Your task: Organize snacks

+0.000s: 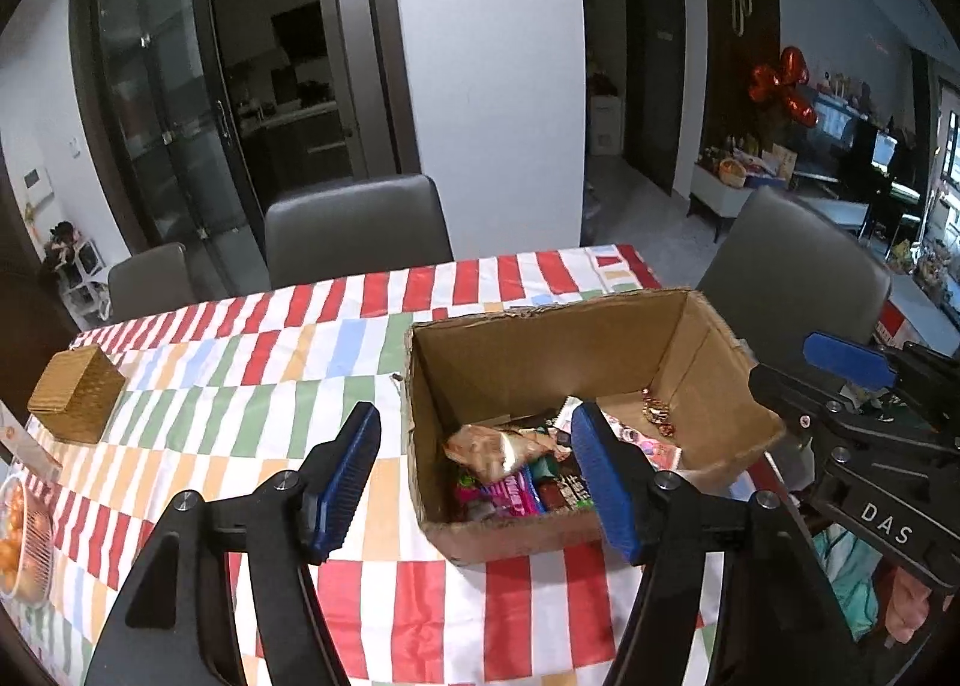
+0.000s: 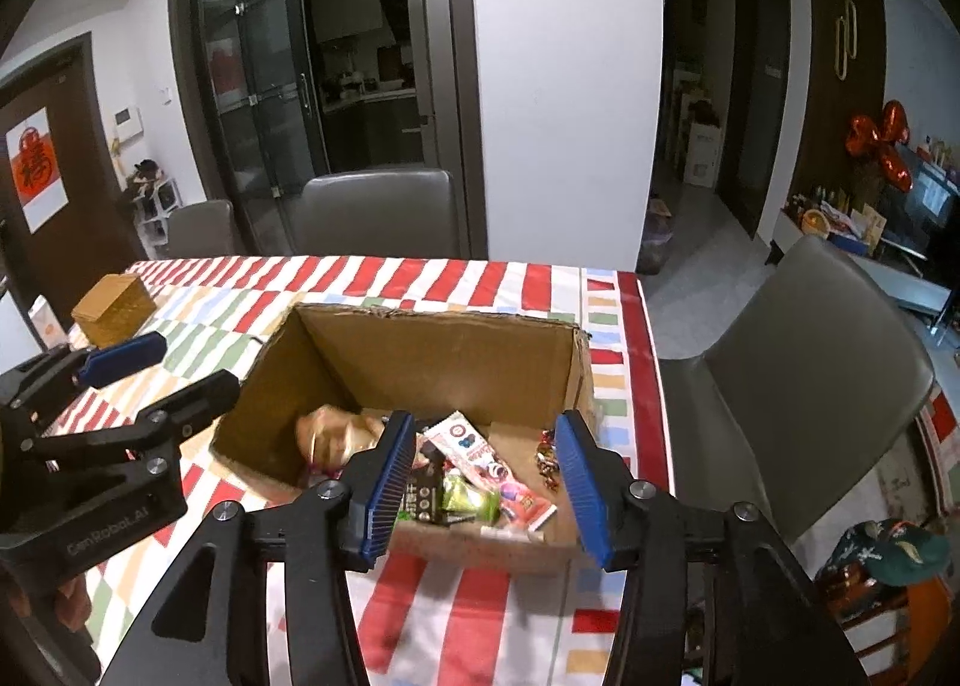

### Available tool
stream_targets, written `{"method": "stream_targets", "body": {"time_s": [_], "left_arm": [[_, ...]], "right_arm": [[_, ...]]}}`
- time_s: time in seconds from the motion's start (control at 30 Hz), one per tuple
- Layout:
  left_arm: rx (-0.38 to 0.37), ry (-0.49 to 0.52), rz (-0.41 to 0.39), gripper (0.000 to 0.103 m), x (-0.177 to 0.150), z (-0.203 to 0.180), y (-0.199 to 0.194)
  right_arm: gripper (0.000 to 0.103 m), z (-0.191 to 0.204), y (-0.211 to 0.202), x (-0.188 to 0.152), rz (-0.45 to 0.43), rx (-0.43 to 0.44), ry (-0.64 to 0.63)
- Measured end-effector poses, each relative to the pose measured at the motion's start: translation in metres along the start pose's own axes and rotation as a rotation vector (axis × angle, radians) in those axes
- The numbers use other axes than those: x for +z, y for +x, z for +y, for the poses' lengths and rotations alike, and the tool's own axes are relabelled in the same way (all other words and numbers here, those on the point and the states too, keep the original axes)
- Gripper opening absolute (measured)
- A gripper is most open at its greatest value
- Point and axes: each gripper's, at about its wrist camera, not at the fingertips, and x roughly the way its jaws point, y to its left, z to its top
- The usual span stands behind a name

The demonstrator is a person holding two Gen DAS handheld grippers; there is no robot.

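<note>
An open cardboard box point(image 1: 600, 350) point(image 2: 432, 350) stands on the striped tablecloth point(image 1: 240, 362) near the table's right end. Inside lie several snacks: a tan bag point(image 1: 498, 446) point(image 2: 336, 431), a pink wrapper point(image 1: 510, 497), a white and pink packet point(image 2: 474, 446), a green packet point(image 2: 468, 497), a black packet point(image 2: 423, 491) and red-gold candies point(image 2: 546, 458). My left gripper point(image 1: 474, 416) hangs open above the box's left near corner, nothing between its pads. My right gripper point(image 2: 486, 422) hovers open over the box's near side, holding nothing.
A woven brown box point(image 1: 75, 386) point(image 2: 114, 308) sits at the table's far left, and a bowl of oranges point(image 1: 18, 536) at the near left. Grey chairs point(image 1: 357, 230) point(image 2: 816, 386) stand behind and to the right of the table. Each gripper shows at the edge of the other's view.
</note>
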Motion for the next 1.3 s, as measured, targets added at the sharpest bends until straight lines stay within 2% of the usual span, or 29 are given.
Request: {"method": "stream_targets", "body": {"time_s": [0.07,0.2,0.37,0.7,1.03,1.3], "left_arm": [[-0.004,-0.007,-0.012,0.070,-0.005,0.001,-0.011],[0.002,-0.013,-0.047,0.073,-0.016,0.001,-0.038],[0.021,-0.021,-0.104,0.085,-0.034,0.002,-0.075],[0.031,-0.020,-0.189,0.101,-0.078,-0.002,-0.129],[0.027,-0.068,-0.244,0.103,-0.108,-0.003,-0.160],[0.015,-0.068,-0.243,0.103,-0.115,-0.004,-0.167]], "right_arm": [[0.052,0.001,-0.013,-0.005,-0.022,-0.004,-0.002],[0.056,0.007,-0.041,-0.016,-0.068,-0.006,-0.012],[0.063,0.013,-0.075,-0.033,-0.119,-0.002,-0.018],[0.080,0.027,-0.127,-0.076,-0.205,-0.031,-0.033],[0.086,0.031,-0.149,-0.105,-0.218,-0.025,-0.006],[0.088,0.035,-0.163,-0.119,-0.234,-0.060,-0.020]]}}
